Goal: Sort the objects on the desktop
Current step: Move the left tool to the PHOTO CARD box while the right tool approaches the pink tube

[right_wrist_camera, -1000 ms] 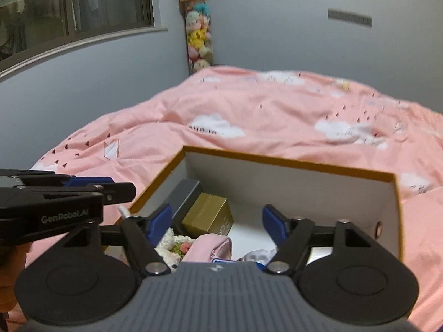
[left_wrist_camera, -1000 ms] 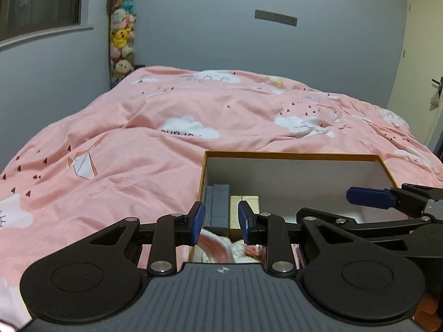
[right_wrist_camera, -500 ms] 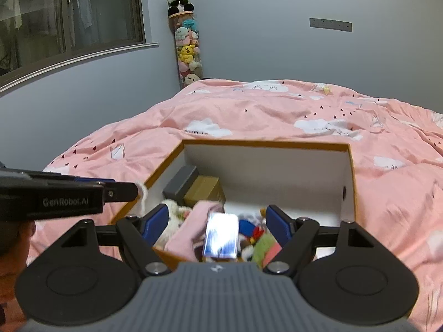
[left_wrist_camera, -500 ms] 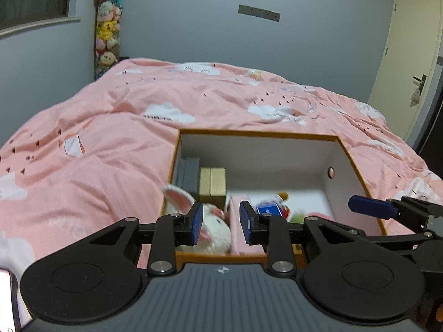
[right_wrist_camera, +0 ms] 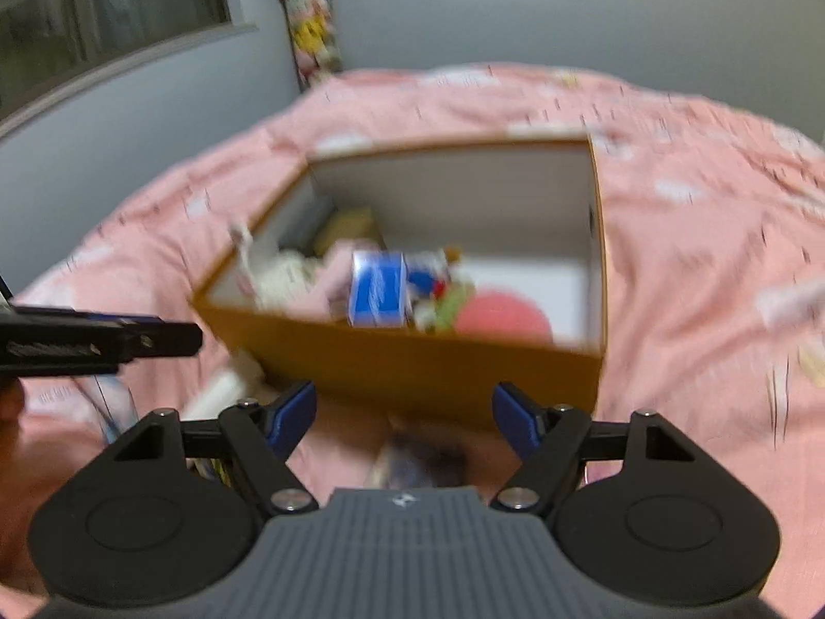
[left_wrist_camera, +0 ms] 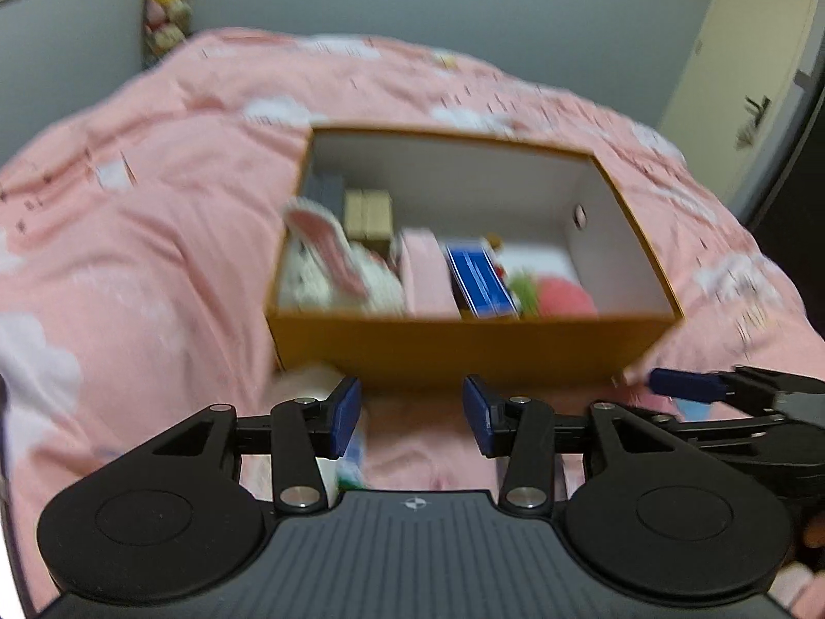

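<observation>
Plush rabbit (left_wrist_camera: pixel 330 263), soft, light, grip body; sits at left end of orange box (left_wrist_camera: pixel 464 345) on pink bedspread (left_wrist_camera: pixel 154 258). Next rightward: pink pouch (left_wrist_camera: pixel 425 273), blue carton (left_wrist_camera: pixel 479 281), red, probably soft, ball (left_wrist_camera: pixel 564 296). Left gripper (left_wrist_camera: pixel 411 415) opening, empty; right gripper (right_wrist_camera: pixel 403 415) closing, nothing between.

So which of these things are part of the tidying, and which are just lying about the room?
Part of the job:
- orange box
- plush rabbit
- blue packet
- pink pouch
- red ball

Just there:
- pink duvet
- hanging soft toys
- door
</observation>
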A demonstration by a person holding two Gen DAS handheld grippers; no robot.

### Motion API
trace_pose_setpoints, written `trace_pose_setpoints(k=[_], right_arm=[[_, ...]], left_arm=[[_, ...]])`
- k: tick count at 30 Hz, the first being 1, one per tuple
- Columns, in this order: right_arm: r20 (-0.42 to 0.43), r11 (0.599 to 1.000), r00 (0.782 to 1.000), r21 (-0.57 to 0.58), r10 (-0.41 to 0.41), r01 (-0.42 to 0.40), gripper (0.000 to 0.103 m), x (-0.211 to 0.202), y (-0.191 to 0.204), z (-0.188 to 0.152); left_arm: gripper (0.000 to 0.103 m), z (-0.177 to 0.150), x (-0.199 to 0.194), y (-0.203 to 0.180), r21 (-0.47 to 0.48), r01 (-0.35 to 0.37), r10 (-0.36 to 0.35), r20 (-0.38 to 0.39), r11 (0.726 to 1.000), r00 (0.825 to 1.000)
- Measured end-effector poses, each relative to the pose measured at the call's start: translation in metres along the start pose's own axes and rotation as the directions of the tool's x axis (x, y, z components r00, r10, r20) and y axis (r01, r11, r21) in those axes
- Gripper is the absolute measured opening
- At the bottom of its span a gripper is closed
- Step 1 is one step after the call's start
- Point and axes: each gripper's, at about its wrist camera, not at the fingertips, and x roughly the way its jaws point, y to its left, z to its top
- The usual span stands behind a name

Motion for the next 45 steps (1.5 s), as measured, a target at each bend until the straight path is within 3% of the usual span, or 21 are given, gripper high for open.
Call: trace_pose_setpoints(k=[5, 8, 11, 15, 18, 26, 33, 36, 39, 42, 45], right_arm=[[-0.099, 1.000, 0.995, 0.011, -0.022, 0.023, 0.064, 0.007, -0.001, -0.018], [-0.101, 0.995, 0.992, 0.057, -0.076, 0.082, 0.063, 0.002, -0.012, -0.021], [-0.107, 0.982, 0.985, 0.119, -0.133, 0.145, 0.051, -0.004, -0.026, -0.026], [-0.082, 0.964, 0.974, 0.148, -0.212, 0.222, 0.051, -0.014, -0.034, -0.025], [-0.088, 0.961, 0.972, 0.154, -0.218, 0.229, 0.051, -0.014, -0.037, -0.024], [-0.158, 0.957, 0.968, 0.186, -0.193, 0.221, 0.045, 0.009, -0.051, -0.030], [-0.212, 0.962, 0.967, 0.202, -0.142, 0.185, 0.039, 0.031, -0.058, -0.035], [-0.237, 0.962, 0.964, 0.210, -0.120, 0.172, 0.035, 0.041, -0.061, -0.036], [-0.249, 0.962, 0.963, 0.221, -0.103, 0.160, 0.031, 0.047, -0.064, -0.037], [-0.247, 0.963, 0.965, 0.225, -0.092, 0.149, 0.030, 0.049, -0.065, -0.038], [-0.239, 0.964, 0.967, 0.225, -0.088, 0.143, 0.030, 0.046, -0.063, -0.038]], left_arm=[[0.051, -0.013, 0.008, -0.001, -0.002, -0.007, 0.007, -0.081, 1.000, 0.997], [0.051, -0.016, 0.009, -0.012, 0.032, 0.033, -0.030, -0.095, 0.999, 0.995], [0.051, -0.018, 0.013, -0.028, 0.088, 0.080, -0.070, -0.109, 0.993, 0.992], [0.051, -0.018, 0.022, -0.048, 0.163, 0.115, -0.096, -0.120, 0.980, 0.988], [0.051, -0.016, 0.040, -0.051, 0.147, 0.127, -0.103, -0.158, 0.981, 0.982], [0.051, -0.021, 0.092, -0.053, 0.064, 0.157, -0.134, -0.276, 0.986, 0.952], [0.051, -0.025, 0.122, -0.051, 0.017, 0.139, -0.125, -0.337, 0.990, 0.933], [0.060, -0.026, 0.130, -0.051, 0.001, 0.151, -0.141, -0.357, 0.989, 0.924], [0.062, -0.027, 0.137, -0.052, -0.010, 0.161, -0.153, -0.370, 0.987, 0.916], [0.051, -0.028, 0.138, -0.055, -0.010, 0.184, -0.174, -0.370, 0.983, 0.913], [0.041, -0.028, 0.129, -0.060, 0.021, 0.184, -0.165, -0.345, 0.983, 0.924]])
